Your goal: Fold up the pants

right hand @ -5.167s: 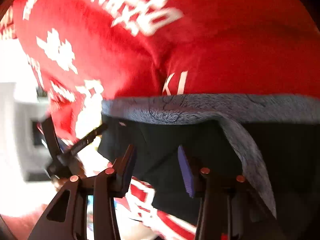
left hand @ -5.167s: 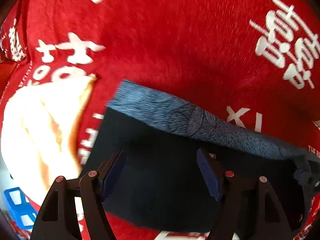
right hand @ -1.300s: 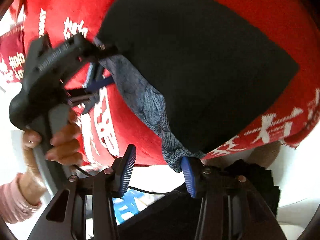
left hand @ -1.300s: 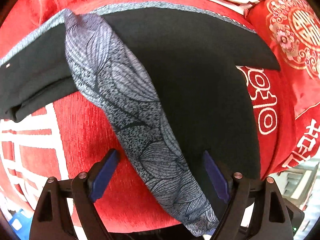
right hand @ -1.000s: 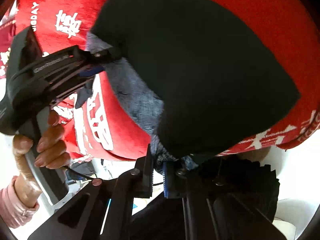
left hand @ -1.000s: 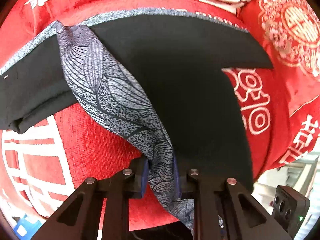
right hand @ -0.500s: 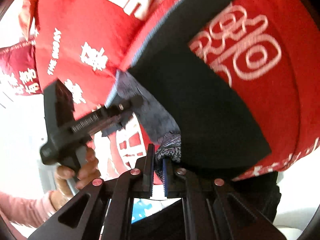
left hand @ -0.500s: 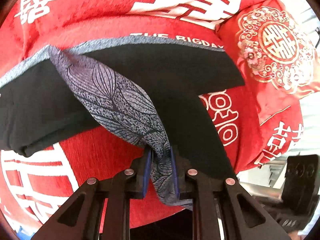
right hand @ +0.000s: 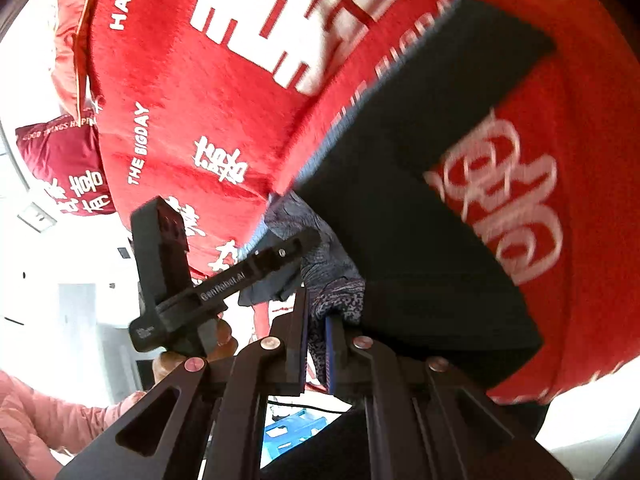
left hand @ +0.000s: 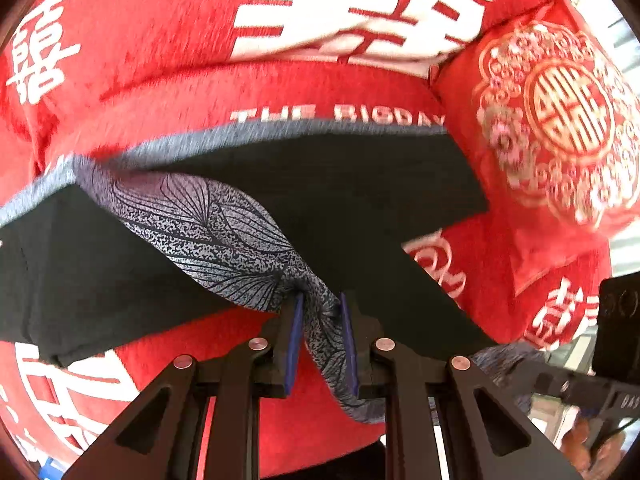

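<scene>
Black pants [left hand: 360, 200] with a grey leaf-patterned side stripe [left hand: 224, 236] and a grey waistband lie spread on a red sofa seat. My left gripper [left hand: 320, 320] is shut on the patterned stripe partway along the leg and lifts it off the seat. My right gripper [right hand: 316, 328] is shut on the same patterned edge near the leg's end, with the black leg [right hand: 420, 220] stretching away from it. The left gripper [right hand: 296, 256] also shows in the right wrist view, held by a hand.
The red sofa [left hand: 280, 92] carries white characters and lettering. A red embroidered cushion [left hand: 560, 120] lies at the right of the seat. A blue crate [right hand: 296, 428] sits on the floor below the sofa's front edge.
Both grippers closed on the patterned leg edge about a second ago. Since then both have pulled back and lifted it, and the views have tilted up toward the sofa back.
</scene>
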{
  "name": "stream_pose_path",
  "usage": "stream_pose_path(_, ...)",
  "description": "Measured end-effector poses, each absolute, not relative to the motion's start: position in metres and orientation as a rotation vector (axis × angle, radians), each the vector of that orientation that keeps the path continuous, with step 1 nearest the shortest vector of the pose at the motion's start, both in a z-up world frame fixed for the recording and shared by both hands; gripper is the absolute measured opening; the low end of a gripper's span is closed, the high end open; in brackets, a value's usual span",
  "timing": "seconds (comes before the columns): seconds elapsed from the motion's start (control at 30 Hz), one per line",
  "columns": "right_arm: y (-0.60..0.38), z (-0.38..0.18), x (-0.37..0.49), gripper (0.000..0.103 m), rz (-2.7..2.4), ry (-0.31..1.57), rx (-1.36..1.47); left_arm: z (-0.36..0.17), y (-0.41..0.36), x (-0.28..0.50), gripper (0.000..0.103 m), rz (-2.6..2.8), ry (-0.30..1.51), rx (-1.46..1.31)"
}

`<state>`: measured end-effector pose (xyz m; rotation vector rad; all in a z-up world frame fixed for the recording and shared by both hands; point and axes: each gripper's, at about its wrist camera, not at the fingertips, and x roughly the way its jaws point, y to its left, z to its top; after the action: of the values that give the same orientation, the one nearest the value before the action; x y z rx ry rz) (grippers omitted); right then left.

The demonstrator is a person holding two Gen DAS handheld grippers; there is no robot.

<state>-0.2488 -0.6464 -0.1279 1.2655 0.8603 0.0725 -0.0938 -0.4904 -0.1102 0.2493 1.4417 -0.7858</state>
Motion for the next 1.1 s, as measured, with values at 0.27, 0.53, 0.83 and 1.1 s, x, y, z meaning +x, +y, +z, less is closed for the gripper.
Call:
stream_pose_path(0.27,-0.758,-0.118,-0.180,0.008,-0.034,0.903,1.064,-0.101,-0.550,-0.048,0.021,-0.709,1.275,0.262)
stream_pose_path(0.53,-0.809,-0.135,-0.109,0.040,-0.269,1.115,0.654,-0.122,-0.540,-0.028,0.077,-0.554,1.235,0.357)
stream_pose_path(0.83,-0.789,-0.105,-0.116,0.069,-0.260,1.062,0.548,-0.154,-0.515,-0.031,0.077,-0.446,1.283,0.450)
stream_pose_path(1.1,-0.779,-0.187,-0.114,0.049,-0.351,1.262,0.459,-0.197,-0.489,-0.028,0.093,-0.370,1.356,0.467)
